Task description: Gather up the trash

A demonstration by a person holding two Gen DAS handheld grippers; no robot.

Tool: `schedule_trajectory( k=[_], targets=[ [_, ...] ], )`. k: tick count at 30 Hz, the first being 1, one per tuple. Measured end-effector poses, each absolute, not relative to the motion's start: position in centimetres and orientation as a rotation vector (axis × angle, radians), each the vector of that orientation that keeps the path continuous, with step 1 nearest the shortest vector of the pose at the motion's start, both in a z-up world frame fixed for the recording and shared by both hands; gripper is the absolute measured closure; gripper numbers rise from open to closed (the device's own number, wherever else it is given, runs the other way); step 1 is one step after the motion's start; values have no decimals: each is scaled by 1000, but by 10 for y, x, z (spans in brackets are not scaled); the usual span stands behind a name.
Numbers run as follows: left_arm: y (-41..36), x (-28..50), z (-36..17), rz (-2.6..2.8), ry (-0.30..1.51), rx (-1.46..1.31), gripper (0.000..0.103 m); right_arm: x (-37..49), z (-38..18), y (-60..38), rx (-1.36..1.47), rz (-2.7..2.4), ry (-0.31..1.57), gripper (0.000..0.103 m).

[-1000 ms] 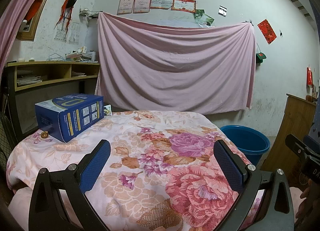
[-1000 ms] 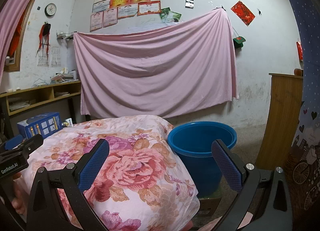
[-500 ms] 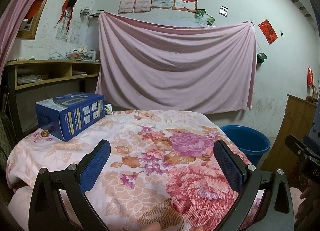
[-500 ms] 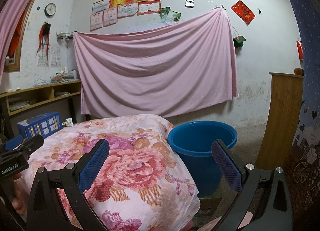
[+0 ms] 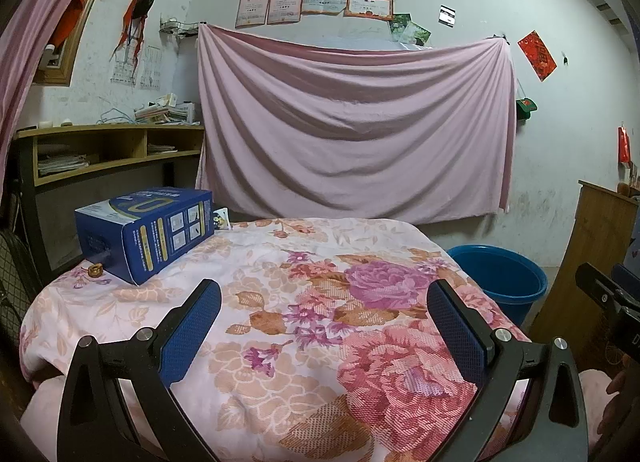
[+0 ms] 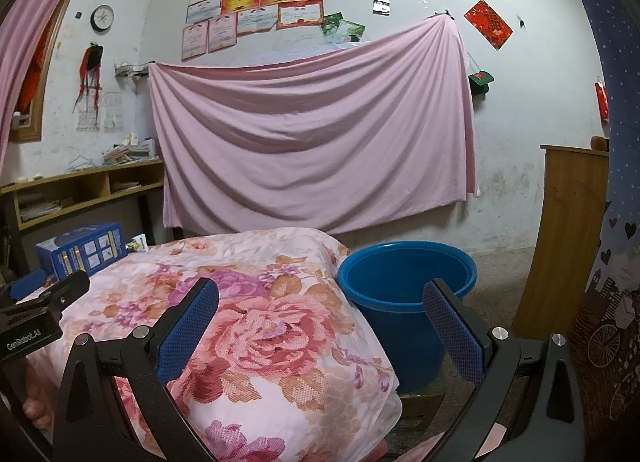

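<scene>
Both grippers hover over the near end of a table covered with a floral cloth (image 5: 320, 262), and nothing has been picked up. The left gripper (image 5: 324, 326) stands wide, its 2 blue pads far apart with only cloth between them. The right gripper (image 6: 320, 326) is spread just as wide and empty, aimed past the table's right edge.

The likely trash sits at the far left of the table. A blue box (image 5: 148, 229) lies on its side there, its long axis running away from the left gripper toward the back of the table, one short end facing the camera. A small brown crumpled scrap (image 5: 95, 270) lies on the cloth just beside the box's near left corner; what it is cannot be told. A small card-like item (image 5: 222, 218) shows behind the box, partly hidden.

A blue bucket (image 6: 408, 274) stands on the floor just beside the table's right side, probably the place for the trash.

So the items lie ahead and to the left of the left gripper, while the bucket lies ahead of the right gripper. The left hand is clearly nearer the box; in the right wrist view the box is well away at the left edge. A reach forward and left by the left gripper looks like the natural start, taking the box across its narrow width.
</scene>
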State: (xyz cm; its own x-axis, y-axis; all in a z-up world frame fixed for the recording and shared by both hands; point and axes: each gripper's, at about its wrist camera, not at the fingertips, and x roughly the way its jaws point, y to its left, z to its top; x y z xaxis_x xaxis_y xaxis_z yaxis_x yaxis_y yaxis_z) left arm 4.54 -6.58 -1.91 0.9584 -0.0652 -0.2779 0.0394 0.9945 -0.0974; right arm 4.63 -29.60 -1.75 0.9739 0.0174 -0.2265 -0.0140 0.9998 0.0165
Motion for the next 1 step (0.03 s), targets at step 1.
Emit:
schedule_trajectory(
  k=[1],
  targets=[
    [-66, 46, -19, -52, 286, -91, 2, 46, -18, -296, 15, 16, 229, 0]
  ],
)
